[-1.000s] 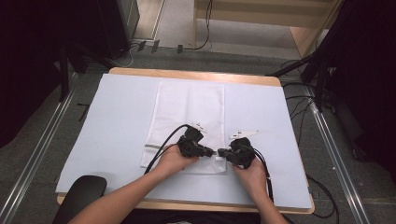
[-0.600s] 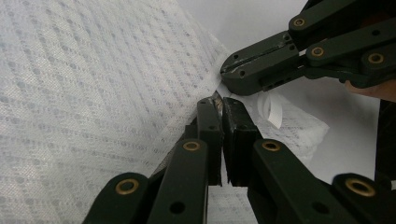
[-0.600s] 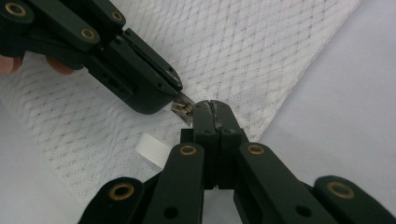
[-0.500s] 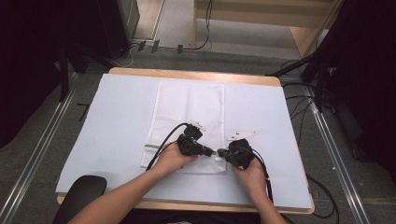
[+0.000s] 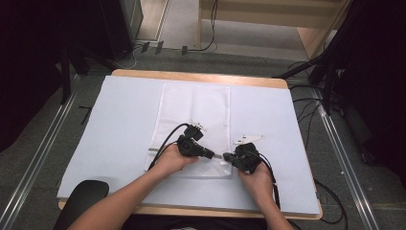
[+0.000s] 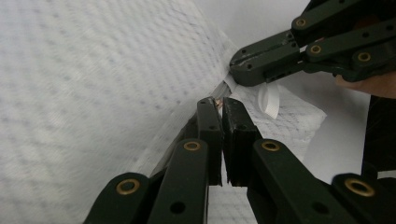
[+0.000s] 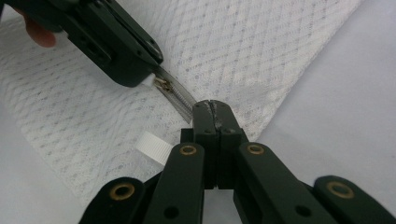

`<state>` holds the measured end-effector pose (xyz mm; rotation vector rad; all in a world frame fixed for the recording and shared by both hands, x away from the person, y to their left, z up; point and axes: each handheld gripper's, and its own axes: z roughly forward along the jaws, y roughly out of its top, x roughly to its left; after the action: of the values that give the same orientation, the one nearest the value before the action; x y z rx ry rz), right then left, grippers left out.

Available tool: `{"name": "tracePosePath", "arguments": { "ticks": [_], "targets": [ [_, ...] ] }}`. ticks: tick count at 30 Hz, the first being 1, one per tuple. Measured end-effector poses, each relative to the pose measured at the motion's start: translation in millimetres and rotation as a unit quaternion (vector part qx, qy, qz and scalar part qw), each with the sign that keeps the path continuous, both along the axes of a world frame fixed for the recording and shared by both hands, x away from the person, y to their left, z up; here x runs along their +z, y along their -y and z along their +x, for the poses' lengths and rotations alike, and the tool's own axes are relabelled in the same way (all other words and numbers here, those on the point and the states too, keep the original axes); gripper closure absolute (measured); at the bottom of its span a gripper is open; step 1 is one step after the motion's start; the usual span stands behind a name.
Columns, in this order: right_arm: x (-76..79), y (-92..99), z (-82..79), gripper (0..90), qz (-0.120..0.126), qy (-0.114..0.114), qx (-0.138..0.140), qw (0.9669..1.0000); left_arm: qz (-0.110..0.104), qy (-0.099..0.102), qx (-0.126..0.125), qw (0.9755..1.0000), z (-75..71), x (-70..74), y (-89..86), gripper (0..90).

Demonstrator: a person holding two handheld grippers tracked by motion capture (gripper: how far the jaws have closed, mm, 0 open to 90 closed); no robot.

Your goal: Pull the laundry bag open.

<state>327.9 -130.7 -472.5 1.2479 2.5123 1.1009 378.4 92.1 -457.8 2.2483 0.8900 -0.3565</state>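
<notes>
While we are working the near hem of the white mesh laundry bag (image 5: 194, 115):
Left gripper (image 6: 218, 103): we are clamping the zipper pull (image 7: 162, 84).
Right gripper (image 7: 211, 108): we are pinching the zipper tape (image 7: 180, 97).

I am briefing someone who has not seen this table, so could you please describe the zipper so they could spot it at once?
On the pale blue table cover lies a white mesh bag. Along its near edge runs a grey zipper, pinched between the left gripper and the right gripper. It is the only metallic strip; the white ribbon tab beside it is cloth.
</notes>
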Motion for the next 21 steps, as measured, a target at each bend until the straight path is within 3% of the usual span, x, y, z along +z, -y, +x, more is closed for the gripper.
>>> {"name": "tracePosePath", "arguments": {
  "ticks": [5, 21],
  "targets": [
    [-2.0, 1.8, -1.5, 90.0, 0.007, 0.009, 0.006, 0.9999, -0.001, -0.003, 0.003, 1.0, 0.6, 1.8, -5.3, 88.2],
    [-2.4, 3.7, 0.0, 90.0, 0.013, 0.005, 0.011, 0.9998, -0.004, -0.018, 0.007, 0.9998, 5.5, 10.8, -28.8, 88.1]
  ]
}}
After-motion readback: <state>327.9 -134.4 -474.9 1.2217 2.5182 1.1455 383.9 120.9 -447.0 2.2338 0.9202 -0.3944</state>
